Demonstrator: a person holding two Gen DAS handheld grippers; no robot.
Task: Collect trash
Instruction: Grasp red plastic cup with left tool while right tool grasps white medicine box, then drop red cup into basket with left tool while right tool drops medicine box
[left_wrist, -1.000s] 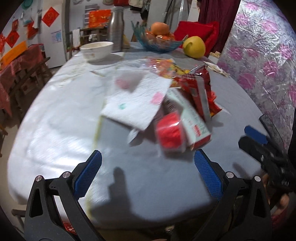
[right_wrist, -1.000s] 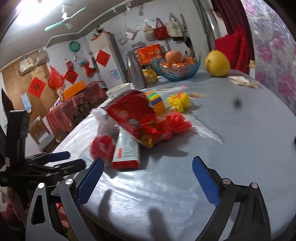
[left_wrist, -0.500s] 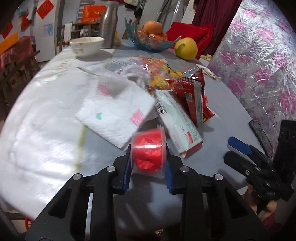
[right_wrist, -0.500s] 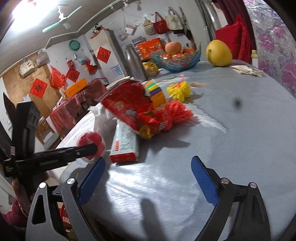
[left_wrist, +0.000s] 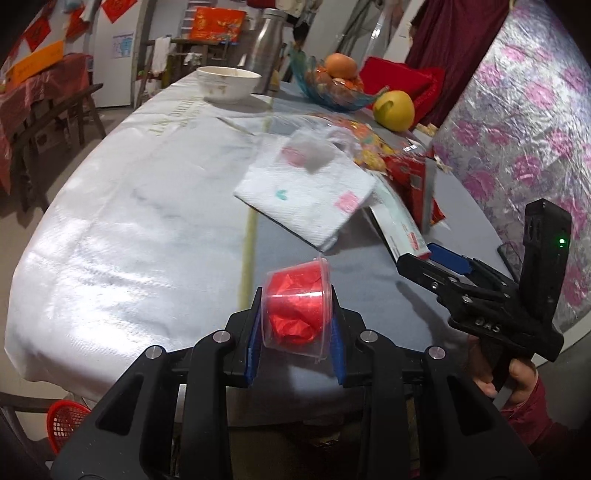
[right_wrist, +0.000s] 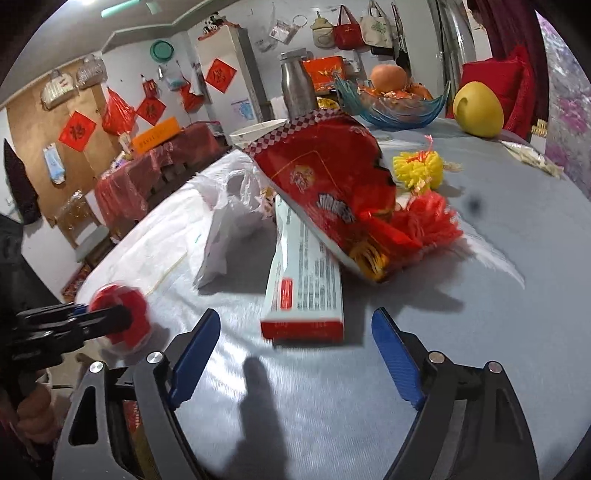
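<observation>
A clear plastic cup (left_wrist: 295, 306) stuffed with red paper is held just above the round table (left_wrist: 129, 221), near its front edge, and my left gripper (left_wrist: 295, 332) is shut on it. The cup (right_wrist: 122, 317) also shows in the right wrist view at the far left. A white and red carton (right_wrist: 306, 280) lies under a red snack bag (right_wrist: 332, 192). My right gripper (right_wrist: 295, 319) has its jaws closing, with the carton's near end just ahead between the tips, pads apart from it. A white napkin (left_wrist: 310, 192) and a thin plastic bag (right_wrist: 229, 218) lie beside the pile.
At the far side of the table stand a white bowl (left_wrist: 227, 83), a steel flask (left_wrist: 266, 40), a blue glass fruit bowl (left_wrist: 332, 92) and a yellow pomelo (left_wrist: 393, 110). Yellow (right_wrist: 419, 170) and red (right_wrist: 428, 218) mesh puffs lie behind the bag. A red basket (left_wrist: 64, 424) sits below the table edge.
My left gripper closed on the red-filled cup and drew it back from the pile toward the table's front. My right gripper moved in on the carton's end, its jaws narrowing slightly.
</observation>
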